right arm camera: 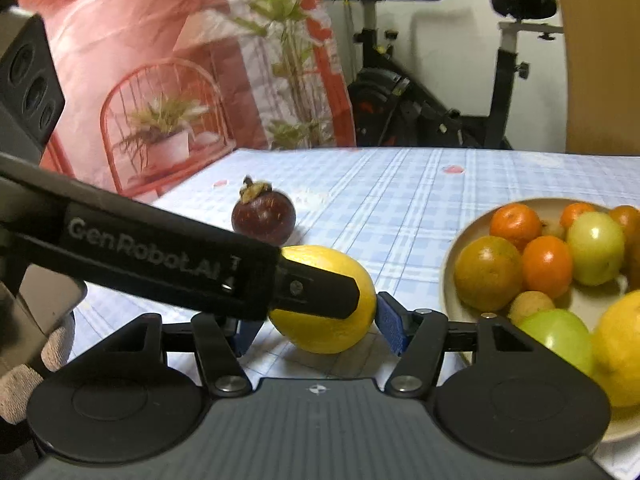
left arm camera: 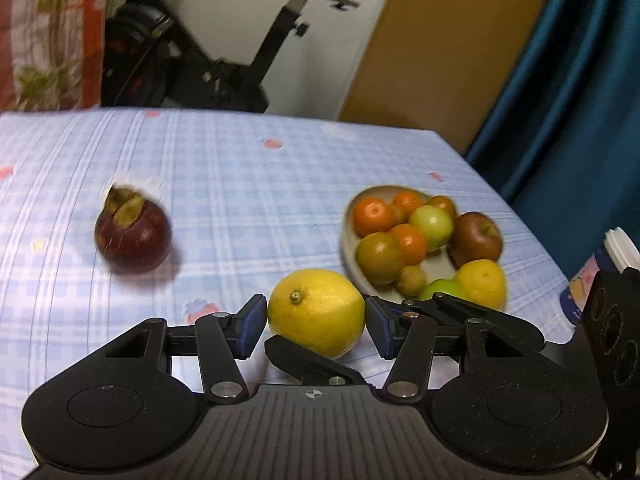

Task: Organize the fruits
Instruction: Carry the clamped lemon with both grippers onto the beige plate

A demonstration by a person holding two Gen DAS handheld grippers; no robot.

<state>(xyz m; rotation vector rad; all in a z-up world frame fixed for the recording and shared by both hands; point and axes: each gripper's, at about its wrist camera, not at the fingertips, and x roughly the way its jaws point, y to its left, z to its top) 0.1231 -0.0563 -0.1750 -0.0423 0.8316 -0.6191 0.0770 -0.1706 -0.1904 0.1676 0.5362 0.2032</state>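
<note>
A yellow lemon (left arm camera: 316, 312) (right arm camera: 326, 320) sits low over the checked tablecloth, gripped from two sides. My left gripper (left arm camera: 316, 320) is shut on it, blue pads against its left and right flanks. My right gripper (right arm camera: 320, 332) also closes on it crosswise; its right pad touches the fruit, and its left pad is partly hidden behind the left gripper's finger (right arm camera: 312, 288). One right finger (left arm camera: 312, 360) shows under the lemon. A dark purple mangosteen (left arm camera: 134, 236) (right arm camera: 264, 216) lies alone further out. A beige plate (left arm camera: 348, 240) (right arm camera: 448, 276) holds several oranges, green fruits, a red apple (left arm camera: 476, 238) and a second lemon (left arm camera: 482, 284).
A jar with a white lid (left arm camera: 600, 272) stands near the table's right edge. An exercise bike (left arm camera: 224, 60) (right arm camera: 440, 100) stands behind the table's far edge, and a blue curtain (left arm camera: 580, 100) hangs on the right. A gloved hand (right arm camera: 24, 372) holds the left gripper.
</note>
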